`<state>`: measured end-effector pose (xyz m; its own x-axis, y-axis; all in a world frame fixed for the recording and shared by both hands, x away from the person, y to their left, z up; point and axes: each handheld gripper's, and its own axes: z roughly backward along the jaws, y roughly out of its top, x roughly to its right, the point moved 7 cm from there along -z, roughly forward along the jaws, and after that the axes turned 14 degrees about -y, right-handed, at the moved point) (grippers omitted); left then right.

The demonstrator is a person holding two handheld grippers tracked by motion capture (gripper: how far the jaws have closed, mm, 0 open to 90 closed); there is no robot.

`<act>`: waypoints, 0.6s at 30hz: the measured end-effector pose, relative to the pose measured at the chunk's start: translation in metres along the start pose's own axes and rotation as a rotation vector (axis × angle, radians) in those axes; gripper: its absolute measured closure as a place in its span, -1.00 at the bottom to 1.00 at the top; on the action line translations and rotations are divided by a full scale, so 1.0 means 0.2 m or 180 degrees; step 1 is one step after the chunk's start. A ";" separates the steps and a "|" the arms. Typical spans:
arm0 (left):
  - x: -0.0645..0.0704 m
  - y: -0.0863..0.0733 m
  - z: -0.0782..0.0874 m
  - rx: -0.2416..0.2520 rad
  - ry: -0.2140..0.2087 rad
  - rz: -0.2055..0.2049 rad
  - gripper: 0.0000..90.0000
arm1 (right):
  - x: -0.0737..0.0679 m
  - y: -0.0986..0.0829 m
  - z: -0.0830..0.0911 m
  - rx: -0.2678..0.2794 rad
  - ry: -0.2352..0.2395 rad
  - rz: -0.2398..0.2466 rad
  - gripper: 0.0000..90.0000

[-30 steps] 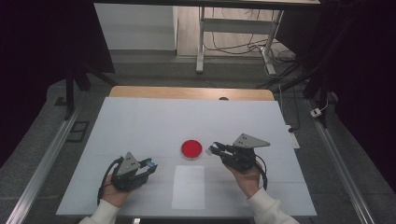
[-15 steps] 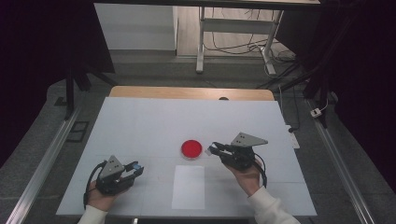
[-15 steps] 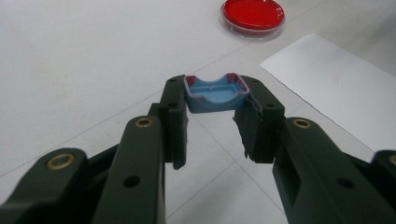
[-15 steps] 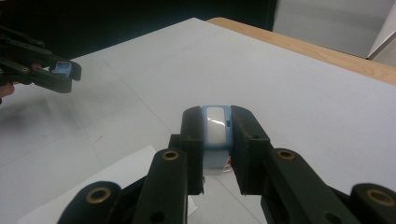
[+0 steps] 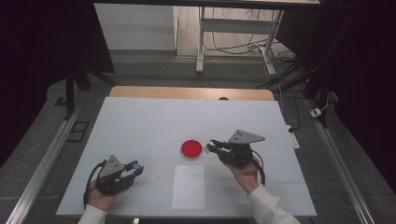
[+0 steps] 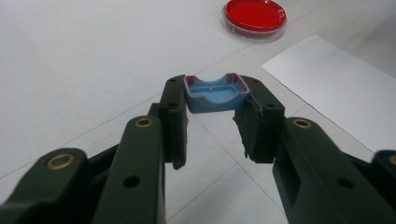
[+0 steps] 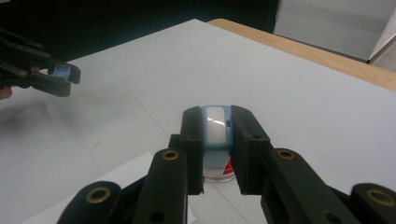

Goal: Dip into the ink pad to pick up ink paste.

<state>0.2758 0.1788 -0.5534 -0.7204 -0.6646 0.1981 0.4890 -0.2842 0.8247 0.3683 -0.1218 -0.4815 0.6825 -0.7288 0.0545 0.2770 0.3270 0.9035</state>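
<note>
A round red dish [image 5: 191, 148] sits mid-table, just left of my right gripper [image 5: 212, 145]. That gripper [image 7: 217, 133] is shut on a small blue-and-white piece [image 7: 215, 122], and the dish [image 7: 226, 169] peeks out below its jaws. My left gripper [image 5: 134, 166] lies low near the front left and points right. It [image 6: 215, 105] is shut on a small blue cap with a reddish rim [image 6: 215, 91]. The dish [image 6: 254, 16] lies beyond it, apart from the jaws. The left gripper [image 7: 58, 74] with its blue piece shows far off in the right gripper view.
A white paper sheet [image 5: 188, 186] lies flat at the front centre between the two hands, also the sheet [image 6: 341, 88] to the right of the left jaws. The white table top [image 5: 154, 121] ends at a wooden strip [image 5: 187, 92] at the back.
The left hand has slid left and toward the front edge, and its gripper now points right. The right gripper and the red dish have held still.
</note>
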 end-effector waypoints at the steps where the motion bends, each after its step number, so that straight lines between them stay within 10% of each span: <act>1: 0.00 0.00 0.00 -0.0004 0.0001 -0.0009 0.43 | 0.00 0.01 -0.01 0.0010 0.0006 -0.0013 0.67; 18: 0.00 0.00 -0.02 -0.0041 -0.0016 -0.0033 0.43 | 0.01 0.05 -0.10 -0.0121 0.0048 -0.0006 0.67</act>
<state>0.2783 0.1752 -0.5552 -0.7279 -0.6582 0.1922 0.4878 -0.3000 0.8198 0.3853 -0.1076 -0.4800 0.6920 -0.7204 0.0462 0.3036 0.3485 0.8868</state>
